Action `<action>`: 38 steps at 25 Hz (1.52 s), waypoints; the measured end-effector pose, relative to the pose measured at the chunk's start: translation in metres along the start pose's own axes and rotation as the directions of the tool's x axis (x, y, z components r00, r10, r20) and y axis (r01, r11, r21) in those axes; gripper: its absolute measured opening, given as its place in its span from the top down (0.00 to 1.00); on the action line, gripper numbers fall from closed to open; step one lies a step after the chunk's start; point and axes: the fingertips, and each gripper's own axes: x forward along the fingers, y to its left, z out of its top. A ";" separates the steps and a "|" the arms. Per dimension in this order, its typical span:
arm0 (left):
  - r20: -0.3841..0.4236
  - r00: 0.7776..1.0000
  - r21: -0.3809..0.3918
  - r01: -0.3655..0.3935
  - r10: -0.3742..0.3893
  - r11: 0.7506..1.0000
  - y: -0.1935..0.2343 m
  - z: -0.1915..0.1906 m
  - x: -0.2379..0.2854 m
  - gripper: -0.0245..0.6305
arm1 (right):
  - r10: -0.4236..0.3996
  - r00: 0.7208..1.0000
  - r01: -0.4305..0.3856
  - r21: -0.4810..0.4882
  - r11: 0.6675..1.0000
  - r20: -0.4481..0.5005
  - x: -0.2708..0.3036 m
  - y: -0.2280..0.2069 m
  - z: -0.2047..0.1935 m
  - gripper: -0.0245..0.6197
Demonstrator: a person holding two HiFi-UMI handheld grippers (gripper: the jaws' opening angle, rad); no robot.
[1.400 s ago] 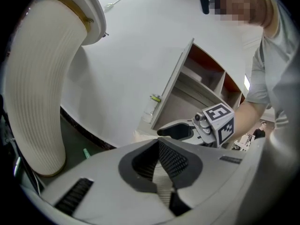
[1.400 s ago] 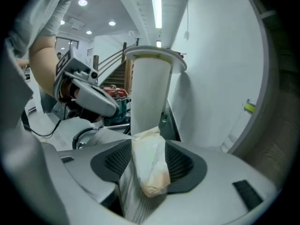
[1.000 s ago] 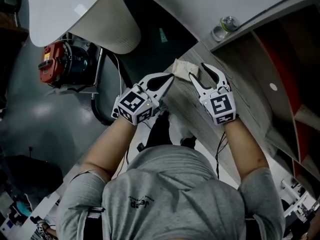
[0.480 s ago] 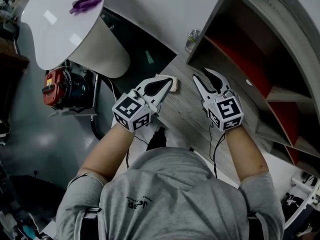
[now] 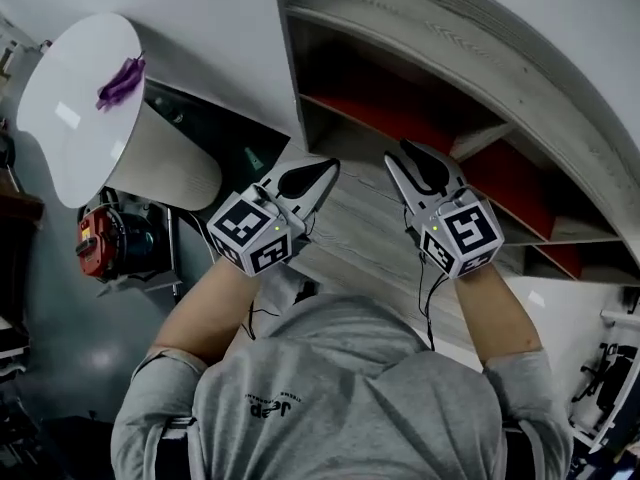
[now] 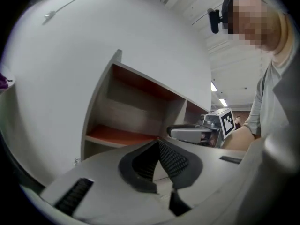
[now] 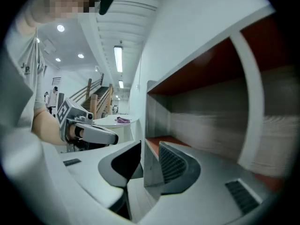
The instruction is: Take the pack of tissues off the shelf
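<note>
No pack of tissues shows in any view at this moment. The wooden shelf point(image 5: 430, 38) with red-lined compartments point(image 5: 400, 113) fills the upper right of the head view. My left gripper point(image 5: 326, 172) is held up before the shelf's lower left corner, its jaws shut with nothing in them point(image 6: 158, 143). To its right, my right gripper point(image 5: 404, 156) points at a red compartment; its jaws are closing, a narrow gap still stands between them and nothing is in it point(image 7: 150, 149). The right gripper view looks along a compartment's wooden back wall point(image 7: 211, 121).
A round white table point(image 5: 70, 118) with a purple item point(image 5: 120, 80) on it stands at the left. A red machine point(image 5: 100, 243) sits on the floor below it. A white wall point(image 6: 70, 60) runs left of the shelf. The person's grey shirt fills the bottom of the head view.
The view has tipped up to the shelf. The pale pack on the wooden surface and the clear bottle have dropped out of sight. Both grippers rose; the right jaws narrowed.
</note>
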 end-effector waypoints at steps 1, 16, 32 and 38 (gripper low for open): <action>0.004 1.000 0.010 0.029 -0.029 1.000 -0.011 0.008 0.010 0.92 | -0.025 1.000 0.025 0.002 1.000 0.012 -0.014 -0.008 0.006 0.79; -0.015 0.951 0.071 0.309 -0.309 0.948 -0.153 0.048 0.121 0.92 | -0.312 0.949 0.309 0.077 0.948 0.042 -0.208 -0.095 0.023 0.85; -0.041 0.930 0.064 0.367 -0.365 0.928 -0.211 0.036 0.141 0.92 | -0.426 0.904 0.412 0.217 0.885 0.022 -0.311 -0.116 -0.023 0.96; -0.047 0.937 0.059 0.348 -0.346 0.936 -0.203 0.033 0.136 0.92 | -0.388 0.921 0.374 0.214 0.902 0.026 -0.299 -0.112 -0.030 0.96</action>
